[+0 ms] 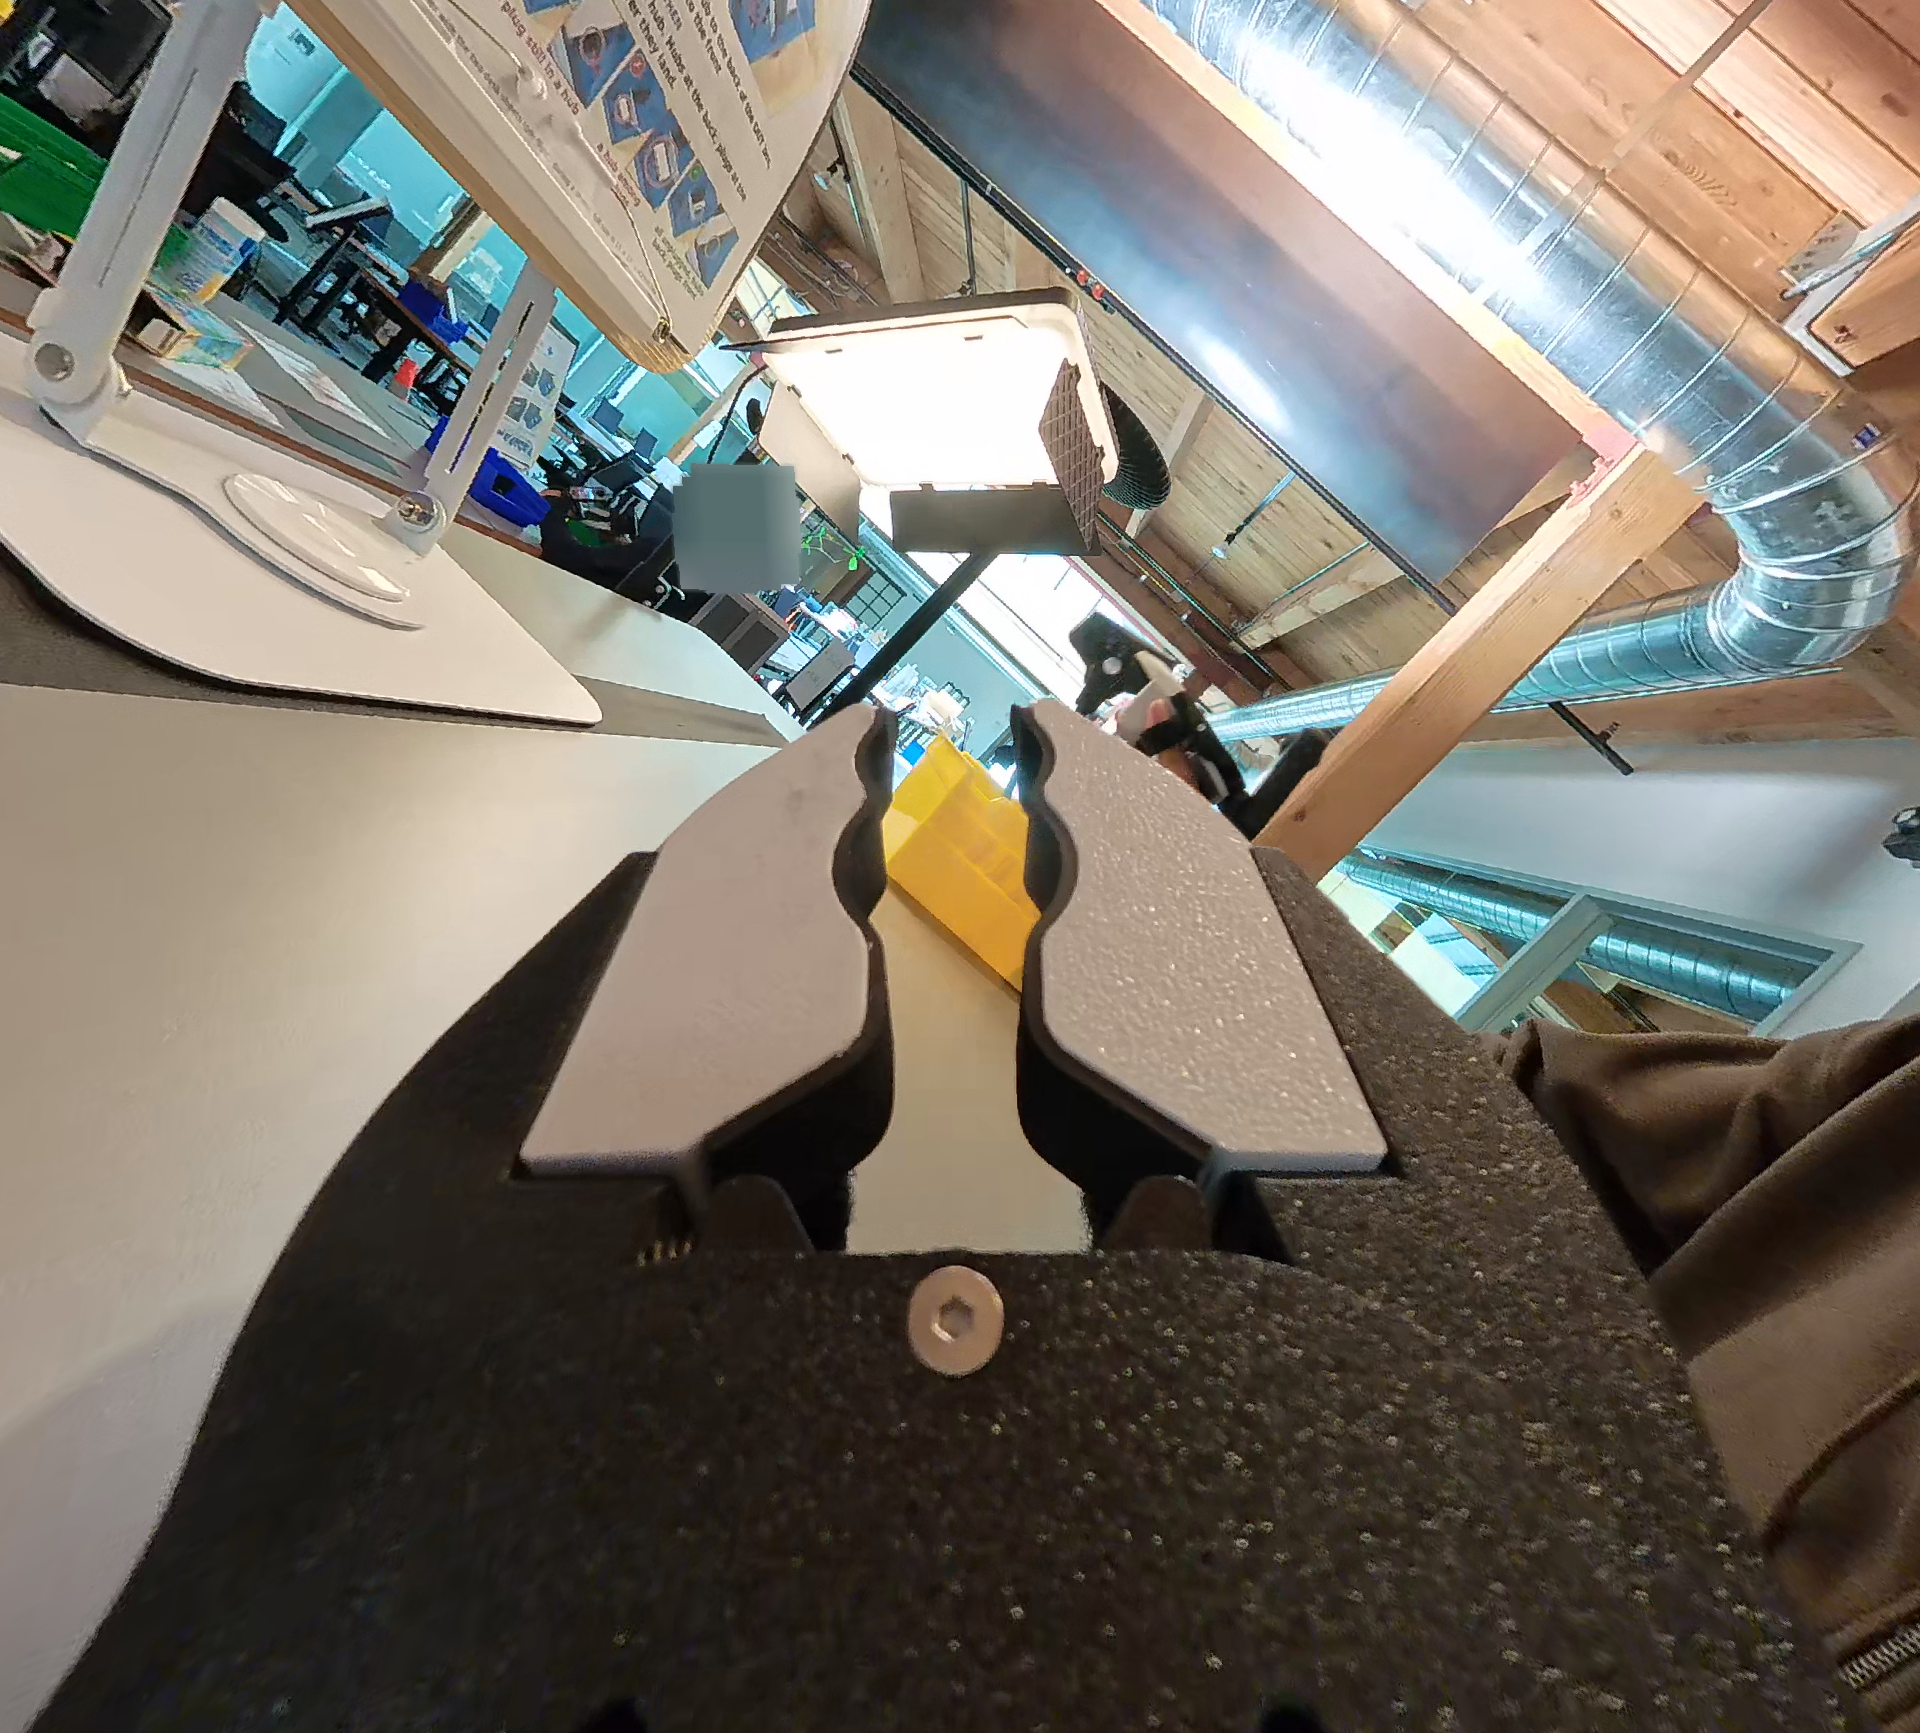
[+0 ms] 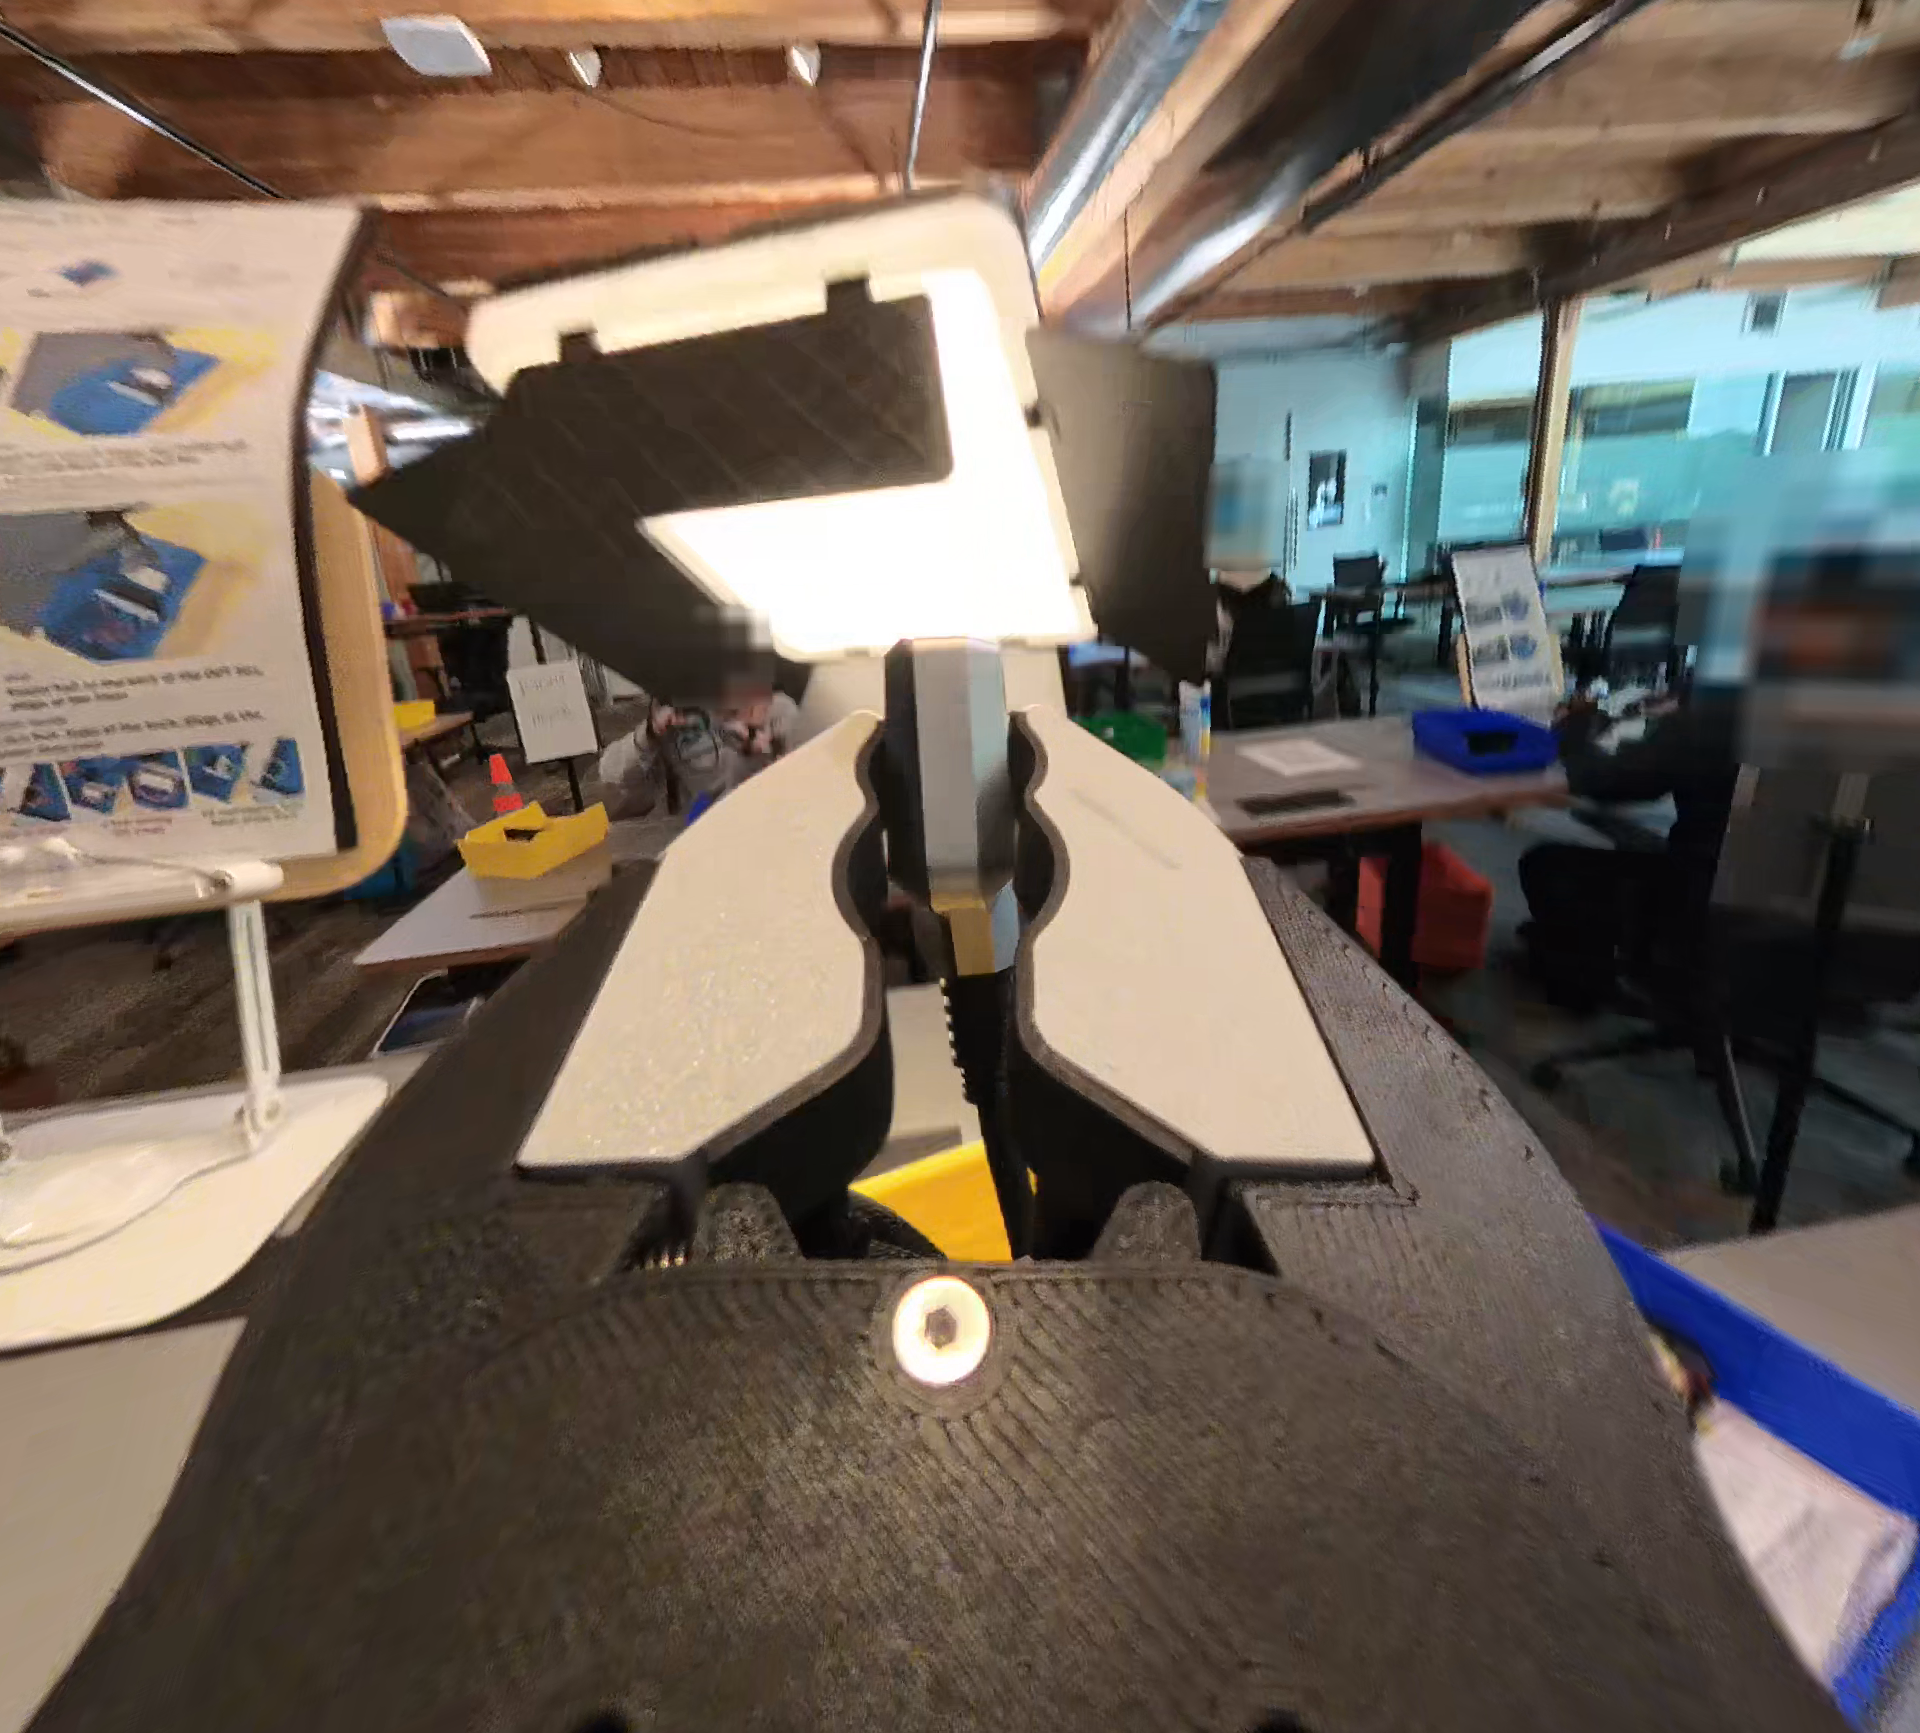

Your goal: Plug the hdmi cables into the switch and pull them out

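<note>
My right claw (image 2: 945, 738) is clamped on a grey plug (image 2: 961, 748): both fingers press its sides, its blunt grey end sticks out past my fingertips, and a gold collar and a black ribbed cable (image 2: 982, 1060) run back from it between the fingers toward my palm. Under that cable a bit of yellow bin (image 2: 935, 1205) shows. Ahead hangs a bright lamp panel (image 2: 883, 561) with black flaps, and to the left stands an instruction sheet (image 2: 145, 540) on a white stand (image 2: 187, 1164). A blue bin (image 2: 1766, 1371) edges in at the lower right. This view is blurred.

My left claw (image 1: 948, 722) stands a little apart with nothing between the fingers. It lies low over the pale worktop (image 1: 260, 956), tilted, pointing at a yellow bin (image 1: 956, 862) that sits beyond the fingertips, not touching them. Past it, farther off, the other claw shows dark and small (image 1: 1132, 696). To the left sits the white stand's base (image 1: 312, 592) carrying the sheet (image 1: 623, 21). A brown sleeve (image 1: 1766, 1268) fills the right edge.
</note>
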`<state>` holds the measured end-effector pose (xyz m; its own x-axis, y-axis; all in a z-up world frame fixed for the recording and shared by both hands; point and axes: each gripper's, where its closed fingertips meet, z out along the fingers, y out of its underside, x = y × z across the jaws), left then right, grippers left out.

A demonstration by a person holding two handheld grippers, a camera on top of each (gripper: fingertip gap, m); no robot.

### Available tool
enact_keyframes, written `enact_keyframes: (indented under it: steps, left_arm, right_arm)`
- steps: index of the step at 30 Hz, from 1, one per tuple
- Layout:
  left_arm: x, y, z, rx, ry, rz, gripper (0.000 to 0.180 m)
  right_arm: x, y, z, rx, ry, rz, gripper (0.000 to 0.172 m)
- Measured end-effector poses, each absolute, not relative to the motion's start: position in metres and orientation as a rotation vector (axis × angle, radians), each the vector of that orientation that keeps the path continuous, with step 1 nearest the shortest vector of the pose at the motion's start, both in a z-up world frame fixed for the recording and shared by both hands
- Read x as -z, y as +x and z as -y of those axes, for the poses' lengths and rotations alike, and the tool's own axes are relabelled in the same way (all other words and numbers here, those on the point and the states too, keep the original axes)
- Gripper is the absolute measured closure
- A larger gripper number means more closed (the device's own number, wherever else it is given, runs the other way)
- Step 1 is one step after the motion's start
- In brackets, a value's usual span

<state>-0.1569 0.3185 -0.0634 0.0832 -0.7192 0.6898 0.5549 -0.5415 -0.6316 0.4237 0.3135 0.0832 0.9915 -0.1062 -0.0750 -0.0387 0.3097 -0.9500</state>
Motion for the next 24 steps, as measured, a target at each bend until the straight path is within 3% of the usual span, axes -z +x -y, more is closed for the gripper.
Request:
enact_keyframes:
  steps: [10, 24]
  left_arm:
    - [0.065, -0.154, -0.32, 1.645, -1.391, -0.19, 0.158]
    - [0.064, -0.155, -0.32, 1.645, -1.385, -0.18, 0.159]
  right_arm:
    - [0.032, 0.438, -0.358, -0.021, -1.889, -0.188, 0.151]
    - [0.094, 0.43, -0.331, 0.004, -2.44, -0.2, 0.151]
